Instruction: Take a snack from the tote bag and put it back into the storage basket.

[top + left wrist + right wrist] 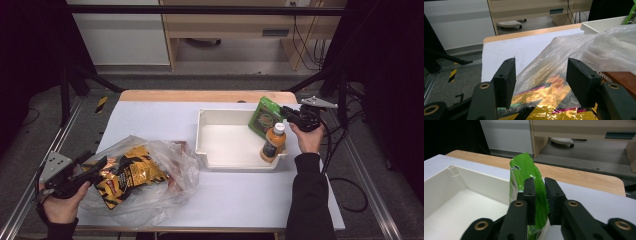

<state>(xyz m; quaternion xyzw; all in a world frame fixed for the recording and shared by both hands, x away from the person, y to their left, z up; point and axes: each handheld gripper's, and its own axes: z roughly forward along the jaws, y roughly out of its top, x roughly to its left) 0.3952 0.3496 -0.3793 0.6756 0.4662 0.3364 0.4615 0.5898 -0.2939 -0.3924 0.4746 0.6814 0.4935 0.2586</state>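
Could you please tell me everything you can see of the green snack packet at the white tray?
The green packet is a flat, glossy foil or plastic pouch, bright green with a round printed emblem and a serrated top edge. It stands tilted at the far right corner of the white tray, leaning over its rim, just behind the orange bottle. The right gripper has its two black jaws on either side of the serrated edge, with a slight gap visible, so the pads do not seem to press it.

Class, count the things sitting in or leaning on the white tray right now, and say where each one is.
2. The orange bottle stands in the tray's near right corner; the green packet leans at its far right corner.
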